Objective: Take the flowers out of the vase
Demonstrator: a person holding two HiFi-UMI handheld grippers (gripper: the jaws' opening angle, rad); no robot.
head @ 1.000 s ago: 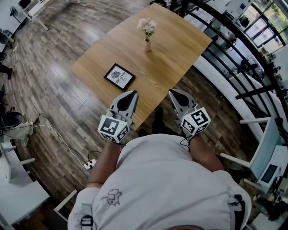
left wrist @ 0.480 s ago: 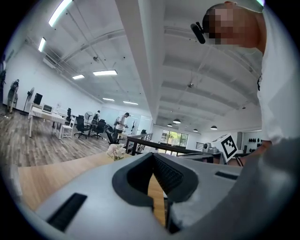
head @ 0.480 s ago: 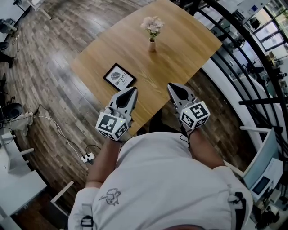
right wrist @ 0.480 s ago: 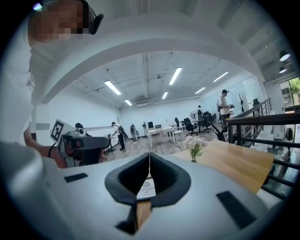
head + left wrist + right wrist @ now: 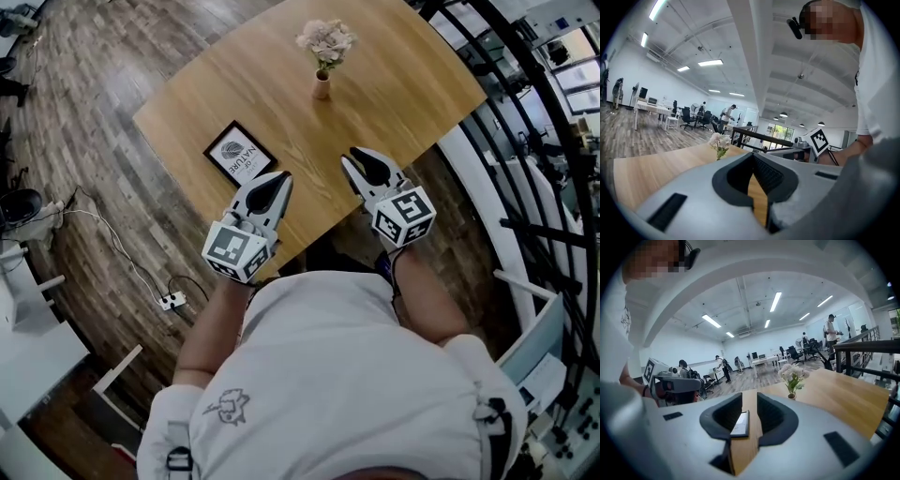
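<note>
Wooden flooring (image 5: 94, 112) surrounds a light wooden table (image 5: 412, 84), seen from above in the head view. Task status: not started. On the left part of the table a framed picture (image 5: 239, 155) lies flat. Further right, toward the far side, the vase (image 5: 322, 87) stands upright with the flowers (image 5: 325, 39) fully seated in it and untouched. Both grippers hover over the near corner of the table, well apart from the vase; the framed picture is nearer to them than the vase is. Left gripper (image 5: 283, 178): the jaws meet at the tips and nothing sits between them; only table surface shows through the gap behind the tips. Right gripper (image 5: 354, 159): the jaws are opening and stand partly apart, with a clear gap between the pads. Nothing is between them; only the table and the framed picture show beyond. Remaining steps, as judged from this layout: carry a gripper across to the vase, close the jaws on the stems just above the neck, then lift the flowers straight up until they clear the vase.
</note>
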